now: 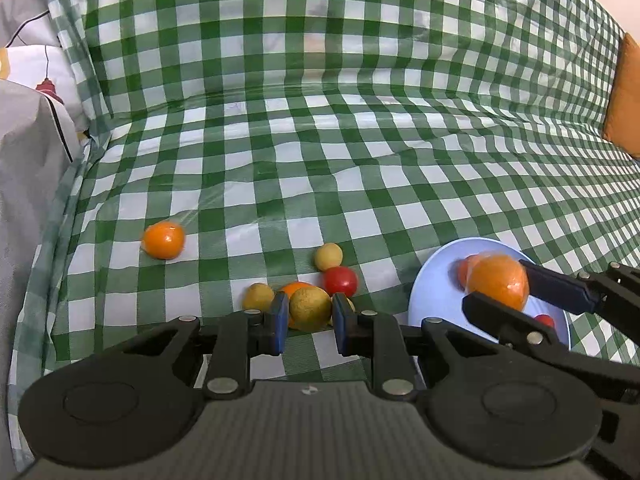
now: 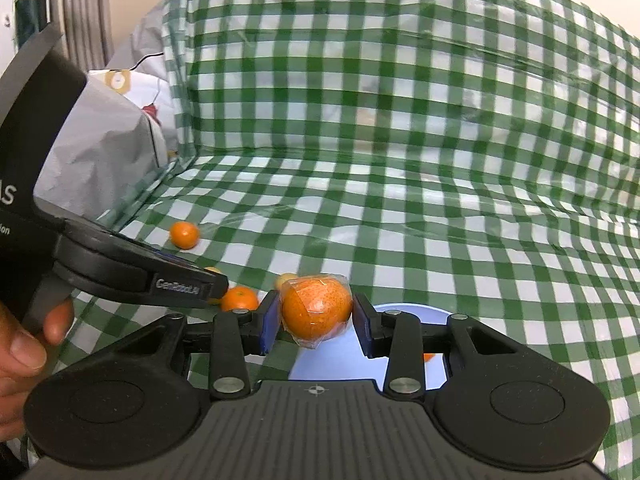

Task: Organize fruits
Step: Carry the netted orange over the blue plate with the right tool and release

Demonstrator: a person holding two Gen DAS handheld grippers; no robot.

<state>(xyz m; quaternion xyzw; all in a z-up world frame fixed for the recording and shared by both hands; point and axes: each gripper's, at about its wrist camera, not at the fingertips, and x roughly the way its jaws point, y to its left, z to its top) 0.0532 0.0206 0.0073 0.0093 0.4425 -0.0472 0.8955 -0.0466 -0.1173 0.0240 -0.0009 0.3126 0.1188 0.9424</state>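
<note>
My left gripper [image 1: 309, 316] is shut on a yellow-brown round fruit [image 1: 310, 307], low over a cluster: another yellow fruit [image 1: 258, 297], a pale yellow one [image 1: 328, 256], a red one [image 1: 340, 281] and an orange [image 1: 295, 288] partly hidden behind. A lone orange [image 1: 164, 239] lies to the left. My right gripper [image 2: 316, 320] is shut on a plastic-wrapped orange [image 2: 317, 307] above the pale blue plate [image 2: 404, 308]; it also shows in the left wrist view [image 1: 498, 286]. The plate [image 1: 432, 280] holds small red fruits [image 1: 545, 320].
Green-and-white checked cloth [image 1: 360, 160] covers the seat and back. Grey and white bedding [image 1: 32, 152] lies at the left edge. An orange cushion [image 1: 624, 96] is at the far right. The left gripper body [image 2: 140, 276] crosses the right wrist view.
</note>
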